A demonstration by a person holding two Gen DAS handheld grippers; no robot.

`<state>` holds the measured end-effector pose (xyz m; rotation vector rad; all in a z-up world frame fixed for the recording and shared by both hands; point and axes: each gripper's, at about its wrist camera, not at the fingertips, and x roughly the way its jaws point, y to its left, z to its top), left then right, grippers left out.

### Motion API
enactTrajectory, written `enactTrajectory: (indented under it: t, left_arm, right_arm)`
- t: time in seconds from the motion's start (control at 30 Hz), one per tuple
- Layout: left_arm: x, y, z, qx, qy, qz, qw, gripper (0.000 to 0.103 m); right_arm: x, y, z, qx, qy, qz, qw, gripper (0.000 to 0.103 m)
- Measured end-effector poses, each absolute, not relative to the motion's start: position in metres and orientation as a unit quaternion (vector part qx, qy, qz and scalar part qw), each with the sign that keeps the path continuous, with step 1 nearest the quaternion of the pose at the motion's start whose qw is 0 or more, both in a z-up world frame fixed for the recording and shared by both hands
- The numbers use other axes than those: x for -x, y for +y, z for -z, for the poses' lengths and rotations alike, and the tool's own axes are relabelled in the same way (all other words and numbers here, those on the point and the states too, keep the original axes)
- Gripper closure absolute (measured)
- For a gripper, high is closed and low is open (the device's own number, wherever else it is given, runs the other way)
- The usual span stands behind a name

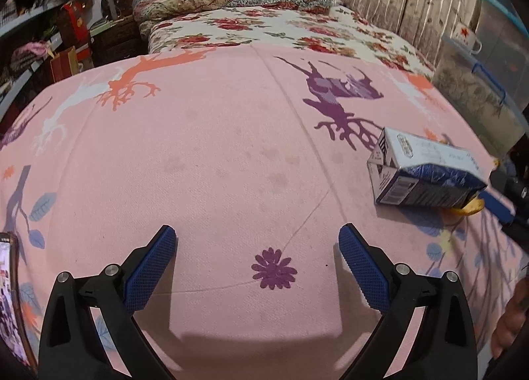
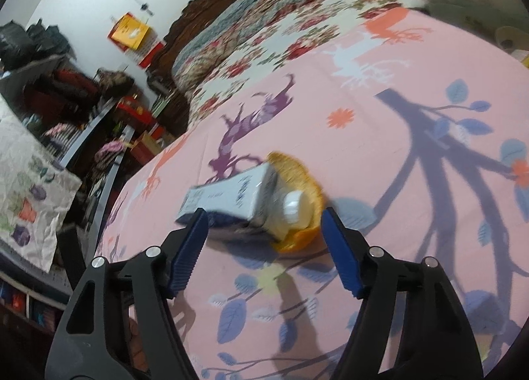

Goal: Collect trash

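- The right gripper (image 2: 264, 234) stands open over the pink bedspread (image 2: 380, 155), its 2 blue pads on either side of the near end of a blue-and-white carton (image 2: 231, 201); whether the left pad touches it I cannot tell.
- The carton lies on its side on the bed, resting partly on an orange peel (image 2: 307, 178).
- The left gripper (image 1: 256, 257) is open and empty above bare bedspread, with the carton far to its right.
- Floral quilts (image 1: 264, 26) lie at the far end.
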<state>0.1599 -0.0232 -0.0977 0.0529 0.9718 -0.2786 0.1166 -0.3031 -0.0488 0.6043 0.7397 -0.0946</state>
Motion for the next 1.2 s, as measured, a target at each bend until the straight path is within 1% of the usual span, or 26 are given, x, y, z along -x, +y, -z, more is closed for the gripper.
enactTrajectory:
  t: [0.2, 0.4, 0.57, 0.8, 0.9, 1.07, 1.1, 1.17, 1.2]
  left_arm:
    - [-0.159, -0.018, 0.096, -0.004, 0.464, 0.144, 0.874, 0.009]
    - [-0.159, -0.015, 0.095, 0.009, 0.463, 0.15, 0.874, 0.009]
    - [-0.16, -0.014, 0.095, 0.011, 0.462, 0.152, 0.874, 0.009]
    - [-0.159, -0.014, 0.095, 0.015, 0.462, 0.154, 0.873, 0.009]
    - [-0.158, -0.013, 0.094, 0.018, 0.461, 0.157, 0.873, 0.009]
    - [-0.158, -0.011, 0.094, 0.021, 0.461, 0.159, 0.873, 0.009]
    - [-0.159, -0.011, 0.094, 0.022, 0.461, 0.159, 0.873, 0.009]
    - [-0.159, -0.011, 0.094, 0.024, 0.461, 0.16, 0.873, 0.009]
    - [-0.159, -0.01, 0.094, 0.026, 0.461, 0.161, 0.872, 0.009]
  right_arm:
    - [-0.115, -0.274, 0.048, -0.249, 0.372, 0.008, 0.894, 0.033]
    - [-0.111, -0.226, 0.048, -0.194, 0.396, -0.083, 0.894, 0.032]
    - [-0.101, -0.214, 0.034, -0.155, 0.373, -0.082, 0.911, 0.032]
    - [-0.097, -0.261, 0.018, -0.186, 0.33, -0.004, 0.926, 0.032]
    - [-0.105, -0.299, 0.021, -0.233, 0.32, 0.037, 0.918, 0.031]
    - [-0.124, -0.326, 0.037, -0.276, 0.343, 0.056, 0.896, 0.033]
    - [-0.127, -0.326, 0.04, -0.275, 0.348, 0.055, 0.895, 0.034]
    - [-0.135, -0.318, 0.051, -0.274, 0.374, 0.04, 0.885, 0.04]
    - [-0.136, -0.31, 0.053, -0.274, 0.377, 0.027, 0.884, 0.04]
